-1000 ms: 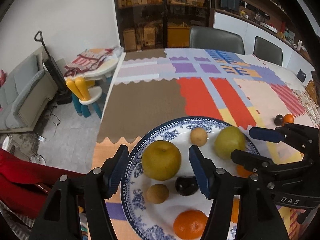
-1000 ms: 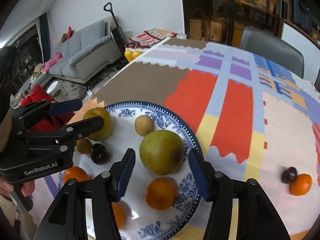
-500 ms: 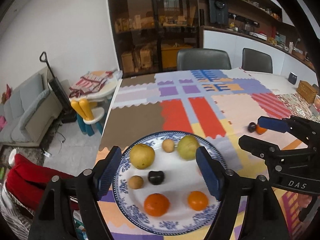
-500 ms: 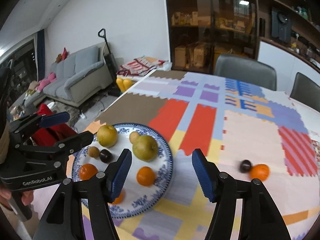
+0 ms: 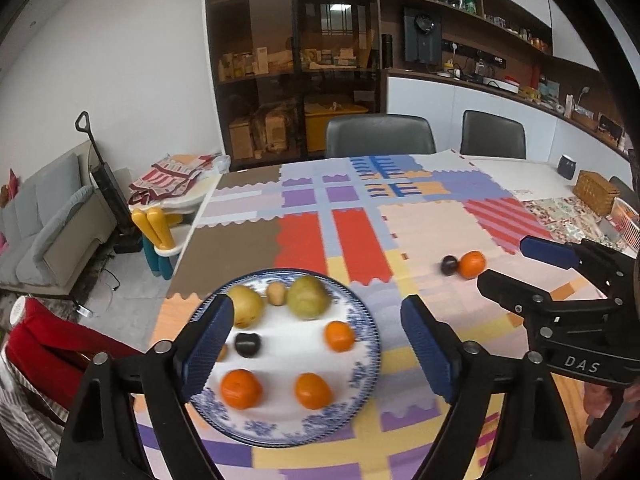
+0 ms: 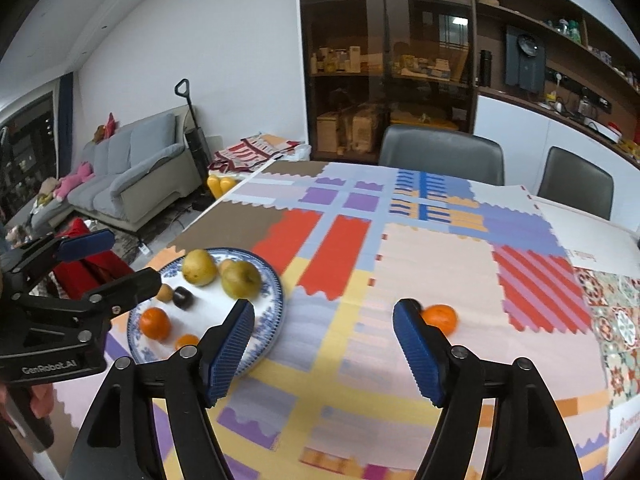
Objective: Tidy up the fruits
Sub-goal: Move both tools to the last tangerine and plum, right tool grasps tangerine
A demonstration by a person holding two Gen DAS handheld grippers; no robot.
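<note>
A blue-patterned white plate (image 5: pixel 362 364) (image 6: pixel 276 300) holds two yellow-green pears (image 5: pixel 308 297), a small brown fruit (image 5: pixel 276 294), a dark plum (image 5: pixel 247 345) and three oranges (image 5: pixel 241 389). A loose orange (image 5: pixel 472 264) (image 6: pixel 440 319) and a dark plum (image 5: pixel 449 265) lie together on the mat to the plate's right. My left gripper (image 5: pixel 318 350) is open and empty, raised above the plate. My right gripper (image 6: pixel 324 348) is open and empty, raised above the mat between the plate and the loose orange; it also shows in the left wrist view (image 5: pixel 516 276).
A patchwork mat (image 6: pixel 432 248) covers the table. Two grey chairs (image 5: pixel 380 136) stand at the far side. A wicker basket (image 5: pixel 596 192) and a dark cup (image 5: pixel 567 167) sit far right. The table's left edge drops to the floor, near a small child's table and a sofa (image 6: pixel 132 176).
Both grippers have risen and pulled back from the plate, so the fruits look smaller. The right gripper has swung right toward the loose orange and plum. Both stay open.
</note>
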